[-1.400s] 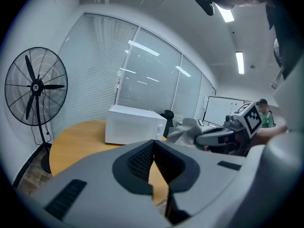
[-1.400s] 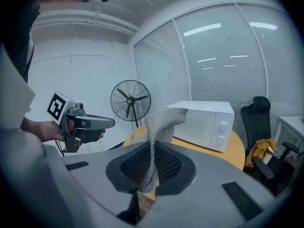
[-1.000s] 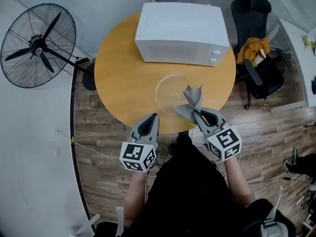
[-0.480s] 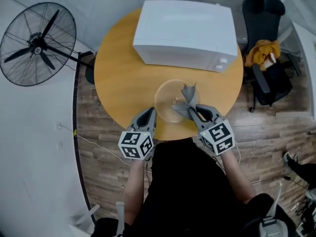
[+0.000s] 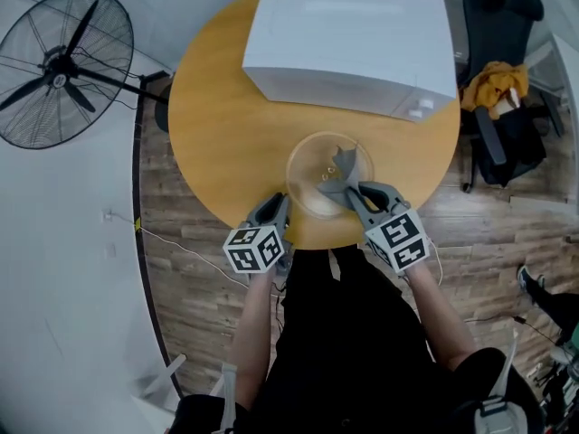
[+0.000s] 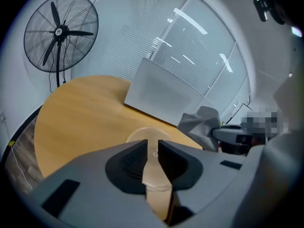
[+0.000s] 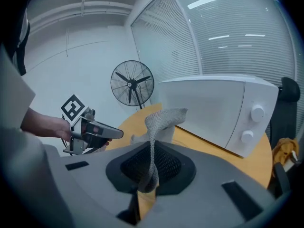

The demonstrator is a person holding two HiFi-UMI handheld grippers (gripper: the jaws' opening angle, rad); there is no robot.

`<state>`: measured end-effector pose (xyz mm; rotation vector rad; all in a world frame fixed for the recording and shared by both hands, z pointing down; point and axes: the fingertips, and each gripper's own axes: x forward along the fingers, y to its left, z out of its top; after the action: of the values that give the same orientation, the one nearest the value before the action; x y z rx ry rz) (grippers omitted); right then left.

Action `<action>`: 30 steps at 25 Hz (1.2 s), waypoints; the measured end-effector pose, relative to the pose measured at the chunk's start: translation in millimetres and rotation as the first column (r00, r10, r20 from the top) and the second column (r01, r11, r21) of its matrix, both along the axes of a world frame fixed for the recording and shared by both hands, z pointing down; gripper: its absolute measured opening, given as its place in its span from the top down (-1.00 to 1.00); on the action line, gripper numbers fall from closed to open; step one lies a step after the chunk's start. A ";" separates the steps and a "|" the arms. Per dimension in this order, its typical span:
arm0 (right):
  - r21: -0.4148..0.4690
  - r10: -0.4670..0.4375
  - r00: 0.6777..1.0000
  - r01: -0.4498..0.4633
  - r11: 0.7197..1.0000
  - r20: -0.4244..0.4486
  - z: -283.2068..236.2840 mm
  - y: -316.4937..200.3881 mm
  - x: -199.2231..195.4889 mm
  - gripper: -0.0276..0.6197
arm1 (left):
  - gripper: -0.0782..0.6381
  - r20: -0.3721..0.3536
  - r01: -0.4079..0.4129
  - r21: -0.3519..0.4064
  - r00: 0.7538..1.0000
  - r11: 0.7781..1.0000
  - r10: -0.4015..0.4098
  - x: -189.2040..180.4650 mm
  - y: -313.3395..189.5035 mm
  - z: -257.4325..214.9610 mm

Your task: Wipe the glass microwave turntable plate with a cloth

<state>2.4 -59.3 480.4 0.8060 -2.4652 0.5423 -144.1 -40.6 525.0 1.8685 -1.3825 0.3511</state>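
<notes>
Clear round glass turntable plate (image 5: 306,168) at frame centre; right hand-held gripper (image 5: 354,196) clamps grey mesh cloth (image 5: 336,179); left hand-held gripper (image 5: 277,209) slightly apart

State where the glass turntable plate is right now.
Head view: the glass plate lies near the round table's front edge, centre-right, before the microwave, with the cloth over it.

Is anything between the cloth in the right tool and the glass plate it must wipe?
Nothing visible stands between them. The right tool holds the cloth right over the glass plate, whose surface looks bare. The microwave stands behind the plate, the left tool beside it.
</notes>
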 end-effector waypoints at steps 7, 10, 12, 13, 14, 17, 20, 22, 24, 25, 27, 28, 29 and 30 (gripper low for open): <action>-0.067 -0.025 0.997 0.021 0.998 -0.071 46.9 5.1 -17.3 0.84 | 0.64 -0.029 0.016 -0.115 0.999 0.993 -0.019 -13.1 -1.7 72.4; -0.102 -0.049 0.994 0.039 0.994 -0.100 69.0 8.5 -28.3 0.84 | 0.59 -0.097 0.047 -0.172 0.993 0.984 -0.065 -16.7 -0.8 101.5; -0.126 -0.058 0.992 0.044 0.991 -0.111 80.9 11.4 -36.3 0.84 | 0.54 -0.131 0.060 -0.208 0.987 0.976 -0.089 -18.7 2.3 116.5; -0.136 -0.060 0.992 0.044 0.990 -0.116 86.0 12.5 -40.0 0.84 | 0.53 -0.149 0.067 -0.220 0.984 0.973 -0.101 -19.4 3.2 121.5; -0.146 -0.060 0.991 0.042 0.988 -0.120 91.1 13.7 -43.1 0.84 | 0.53 -0.166 0.073 -0.229 0.980 0.971 -0.112 -19.8 3.5 125.2; -0.175 -0.061 0.989 0.038 0.984 -0.133 106.2 18.6 -50.9 0.84 | 0.53 -0.215 0.085 -0.241 0.967 0.967 -0.139 -19.6 1.2 131.0; -0.200 -0.066 0.989 0.037 0.979 -0.136 119.3 23.0 -57.9 0.84 | 0.54 -0.252 0.093 -0.252 0.955 0.963 -0.158 -18.0 -0.9 136.8; -0.216 -0.070 0.989 0.040 0.976 -0.129 126.2 26.0 -65.7 0.84 | 0.54 -0.251 0.078 -0.263 0.957 0.962 -0.146 -16.1 0.8 140.0; -0.226 -0.084 0.988 0.054 0.973 -0.127 133.0 29.4 -74.9 0.84 | 0.58 -0.245 0.069 -0.273 0.959 0.960 -0.139 -13.9 2.4 142.2; -0.229 -0.094 0.987 0.063 0.971 -0.127 136.7 31.2 -79.3 0.84 | 0.63 -0.243 0.074 -0.275 0.959 0.959 -0.144 -13.8 2.9 143.3; -0.228 -0.113 0.985 0.081 0.970 -0.134 144.9 34.3 -86.9 0.84 | 0.65 -0.247 0.086 -0.273 0.956 0.958 -0.156 -14.6 3.9 144.0; -0.225 -0.122 0.982 0.088 0.970 -0.141 149.4 35.4 -89.5 0.84 | 0.65 -0.250 0.088 -0.272 0.955 0.958 -0.159 -14.8 4.2 144.2; -0.225 -0.130 0.980 0.094 0.970 -0.150 154.2 36.2 -91.5 0.84 | 0.65 -0.251 0.088 -0.272 0.955 0.958 -0.160 -14.7 4.4 144.6; -0.227 -0.138 0.978 0.100 0.969 -0.158 159.3 36.9 -93.2 0.84 | 0.65 -0.251 0.088 -0.274 0.955 0.958 -0.159 -14.6 4.2 145.3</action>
<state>-90.8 -22.4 639.7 0.5864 -2.2317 0.6558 -158.7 -36.5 670.3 1.5416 -1.1980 0.1932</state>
